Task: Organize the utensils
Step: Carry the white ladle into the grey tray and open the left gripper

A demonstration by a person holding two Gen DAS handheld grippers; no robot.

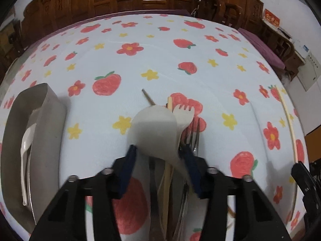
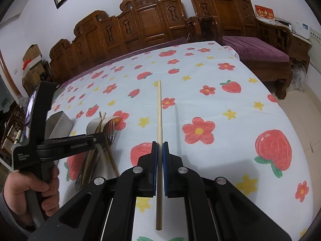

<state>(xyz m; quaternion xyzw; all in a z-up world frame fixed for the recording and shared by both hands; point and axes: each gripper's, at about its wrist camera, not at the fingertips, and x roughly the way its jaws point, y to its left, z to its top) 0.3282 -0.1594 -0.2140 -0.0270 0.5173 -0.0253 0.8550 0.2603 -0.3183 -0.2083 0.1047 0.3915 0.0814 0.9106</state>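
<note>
A flowered tablecloth covers the table; at its left a metal tray holds one spoon; the left gripper clamps a white spoon above piled utensils; the right gripper is closed around a chopstick.

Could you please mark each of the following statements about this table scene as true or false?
1. The right gripper is shut on a pale wooden chopstick. True.
2. The grey metal tray is empty. False: a white plastic spoon lies in it.
3. The left gripper has a white ladle-shaped spoon between its blue pads. True.
4. The tablecloth is plain blue. False: it is white, printed with red fruit, red flowers and yellow flowers.
5. A metal fork lies in the pile of utensils under the left gripper. True.
6. The right gripper's chopstick lies flat in the tray. False: it is held above the cloth, away from the tray.
</note>
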